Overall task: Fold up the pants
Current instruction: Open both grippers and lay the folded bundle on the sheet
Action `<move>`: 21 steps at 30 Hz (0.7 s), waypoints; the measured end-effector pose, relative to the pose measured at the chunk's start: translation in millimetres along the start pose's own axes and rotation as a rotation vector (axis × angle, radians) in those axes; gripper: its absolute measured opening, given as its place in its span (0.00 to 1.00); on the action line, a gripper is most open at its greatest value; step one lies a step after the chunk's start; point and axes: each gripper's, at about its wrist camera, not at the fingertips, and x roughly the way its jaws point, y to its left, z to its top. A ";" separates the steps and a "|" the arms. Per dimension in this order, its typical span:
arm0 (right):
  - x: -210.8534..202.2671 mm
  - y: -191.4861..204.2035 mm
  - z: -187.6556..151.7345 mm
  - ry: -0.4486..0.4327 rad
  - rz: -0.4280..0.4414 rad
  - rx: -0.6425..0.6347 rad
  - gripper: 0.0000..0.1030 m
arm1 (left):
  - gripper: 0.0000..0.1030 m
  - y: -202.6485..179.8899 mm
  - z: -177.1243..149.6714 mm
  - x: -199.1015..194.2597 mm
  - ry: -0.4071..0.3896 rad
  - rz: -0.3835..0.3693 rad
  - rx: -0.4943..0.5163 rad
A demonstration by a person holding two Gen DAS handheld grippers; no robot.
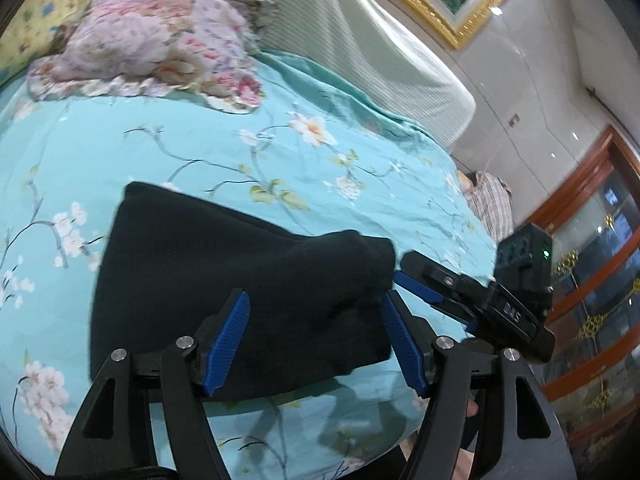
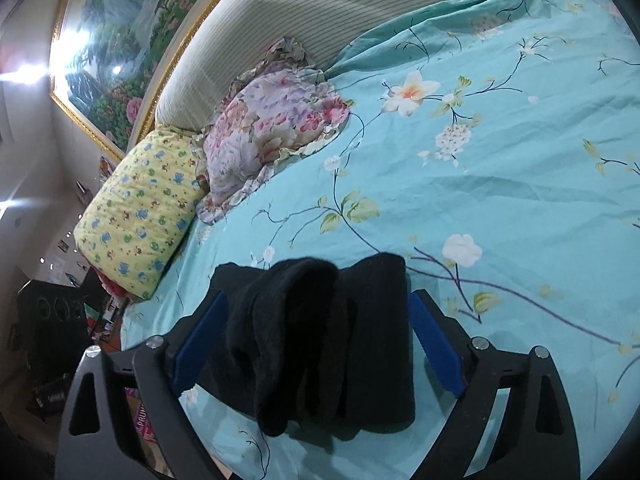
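1. Left gripper [image 1: 316,340]: jaws spread wide, blue pads on either side of the near edge of the pants [image 1: 240,288], nothing pinched.
2. Right gripper [image 2: 320,344]: jaws likewise apart, straddling the dark bundle from the other end; pads clear of cloth or barely brushing it, cannot tell which.
3. Right gripper seen from the left wrist [image 1: 472,300] just beside the bundle's right corner, apparently holding nothing.
4. Pants [image 2: 320,336]: black, lying as a compact folded stack near the bed's front edge on the turquoise floral sheet [image 1: 200,152]. Upper layer rumpled, one lobe humped over the flat layer beneath.
5. Handling, as a judgement: soft, limp knit, light, not slippery, not fragile; sags and bunches unless supported at two points.
6. Hold, as a judgement: pinch through all layers at opposite corners of a folded edge; flatten the hump first.
7. Beyond: floral pillow [image 2: 276,120], yellow pillow [image 2: 140,208], headboard [image 2: 320,8].
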 end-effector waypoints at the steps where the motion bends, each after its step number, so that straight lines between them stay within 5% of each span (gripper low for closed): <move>1: 0.0 1.8 -1.7 0.003 -0.004 -0.005 0.89 | 0.67 3.4 -0.1 -1.4 -0.003 0.004 -0.008; 21: 5.9 30.7 -17.9 0.040 -0.126 -0.067 0.98 | 0.70 59.3 -5.0 -30.0 -0.051 0.055 -0.143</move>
